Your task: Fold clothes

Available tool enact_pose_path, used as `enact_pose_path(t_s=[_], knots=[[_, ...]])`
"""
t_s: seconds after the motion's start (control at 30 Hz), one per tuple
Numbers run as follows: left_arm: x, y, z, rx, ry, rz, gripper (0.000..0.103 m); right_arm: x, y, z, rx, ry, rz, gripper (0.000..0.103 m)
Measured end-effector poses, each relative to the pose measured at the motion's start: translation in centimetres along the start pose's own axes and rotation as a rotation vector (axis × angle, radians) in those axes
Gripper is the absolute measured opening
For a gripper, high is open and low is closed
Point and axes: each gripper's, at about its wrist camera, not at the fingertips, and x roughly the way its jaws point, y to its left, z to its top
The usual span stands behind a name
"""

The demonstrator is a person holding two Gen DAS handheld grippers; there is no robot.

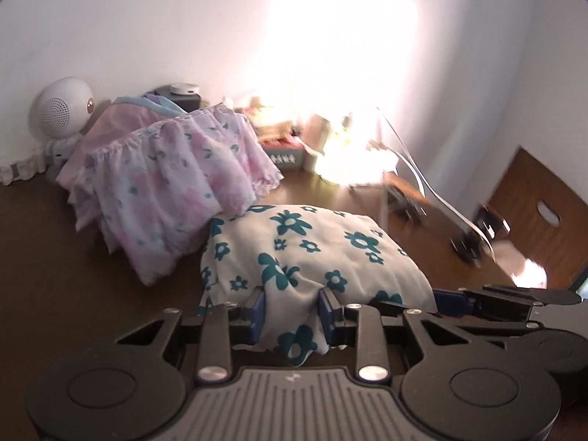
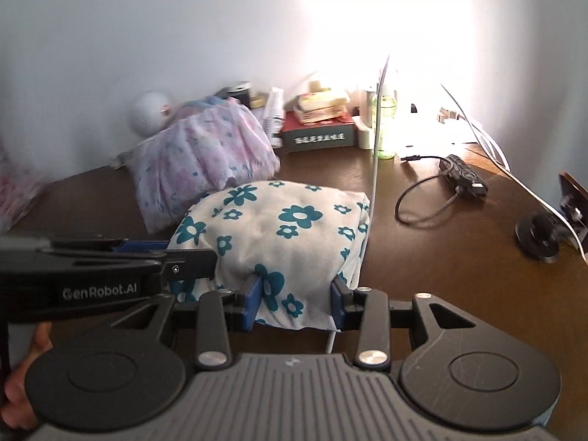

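A folded cream garment with teal flowers [image 1: 312, 250] [image 2: 279, 231] lies on the brown table. My left gripper [image 1: 292, 312] is shut on its near edge, blue pads pressing a bunch of the cloth. My right gripper [image 2: 297, 301] is shut on the same garment's near right edge, cloth bunched between its blue pads. Each gripper shows in the other's view: the right gripper [image 1: 452, 303] at the garment's right side, the left gripper [image 2: 147, 253] at its left side. Behind it sits a folded pink and lilac floral garment [image 1: 165, 183] [image 2: 205, 154].
A white round speaker [image 1: 62, 110] stands by the wall. Boxes [image 2: 318, 136], a bottle [image 2: 384, 125], a black power strip with cable [image 2: 463, 176] and a black stand [image 2: 544, 235] sit at the back and right. A hand [image 2: 22, 378] shows at lower left. Strong glare covers the far right wall.
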Motion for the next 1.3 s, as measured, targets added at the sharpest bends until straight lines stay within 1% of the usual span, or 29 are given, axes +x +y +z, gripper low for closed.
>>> enact_pose_path(t_s=[0.17,0.3,0.4,0.47,0.53,0.63,0.7,0.77,0.8,0.83,0.87,0.9,0.93,1.0,1.07,1.1,1.13,1.17,1.2,1.23,1.27,1.3], knots=[[2.1,2.8,1.6,-0.051,-0.050,0.063,0.027,5.6,1.5,4.5,-0.087,0.022,0.007,0.040],[4.4,4.1,3.2,-0.106,-0.057,0.048,0.027,9.0,2.1,7.2,-0.133,0.019,-0.003,0.040],[6.0,3.5,3.9,-0.108,-0.062,0.028,0.026,10.5,0.6,8.4,-0.145,0.006,-0.023,0.040],[6.7,3.1,3.8,-0.077,-0.058,0.055,0.026,10.9,-0.7,8.7,-0.122,0.010,-0.001,0.041],[7.0,3.1,3.4,-0.061,-0.054,0.067,0.025,10.9,-1.0,8.3,-0.119,0.013,0.018,0.041],[6.9,3.8,2.8,-0.105,-0.054,0.061,0.027,10.6,-0.5,7.7,-0.142,0.006,0.016,0.041],[6.6,4.0,2.7,-0.127,-0.054,0.079,0.028,10.3,-0.2,7.5,-0.159,0.009,0.016,0.041],[5.9,4.0,2.7,-0.152,-0.056,0.104,0.031,9.8,0.1,7.4,-0.181,0.023,0.020,0.041],[5.3,3.9,2.6,-0.159,-0.053,0.129,0.032,9.2,0.2,7.4,-0.197,0.016,0.009,0.041],[4.5,3.7,2.5,-0.165,-0.051,0.168,0.032,8.4,0.2,7.6,-0.200,0.005,-0.007,0.041],[3.4,3.3,2.5,-0.168,-0.059,0.189,0.034,7.3,0.1,7.8,-0.192,-0.015,-0.027,0.041],[2.1,2.9,2.4,-0.168,-0.072,0.197,0.035,6.2,-0.1,8.1,-0.182,-0.035,-0.047,0.041],[0.8,2.3,2.2,-0.174,-0.085,0.203,0.038,4.7,-0.5,8.3,-0.171,-0.055,-0.049,0.042],[-2.1,0.8,1.6,-0.197,-0.111,0.211,0.044,1.3,-1.3,8.2,-0.135,-0.074,-0.022,0.052],[-4.6,-1.1,0.6,-0.209,-0.106,0.246,0.048,-1.9,-1.4,7.3,-0.096,-0.068,0.009,0.072],[-5.8,-2.1,-0.1,-0.202,-0.096,0.263,0.050,-3.2,-1.1,6.2,-0.087,-0.067,0.019,0.075],[-7.0,-3.1,-1.1,-0.178,-0.090,0.277,0.055,-4.5,-0.7,5.1,-0.079,-0.067,0.028,0.078],[-8.3,-4.2,-2.3,-0.141,-0.087,0.291,0.063,-5.7,-0.3,4.0,-0.071,-0.066,0.036,0.078],[-9.5,-5.0,-3.7,-0.107,-0.090,0.312,0.068,-6.8,-0.1,2.4,-0.052,-0.058,0.053,0.078],[-10.9,-5.5,-5.4,-0.091,-0.100,0.341,0.078,-7.9,0.1,0.8,-0.031,-0.048,0.072,0.079],[-12.3,-5.7,-7.3,-0.088,-0.114,0.371,0.083,-8.9,0.3,-0.9,-0.024,-0.039,0.106,0.080],[-13.5,-5.9,-9.2,-0.100,-0.122,0.391,0.083,-9.7,0.6,-2.7,-0.018,-0.033,0.120,0.080]])
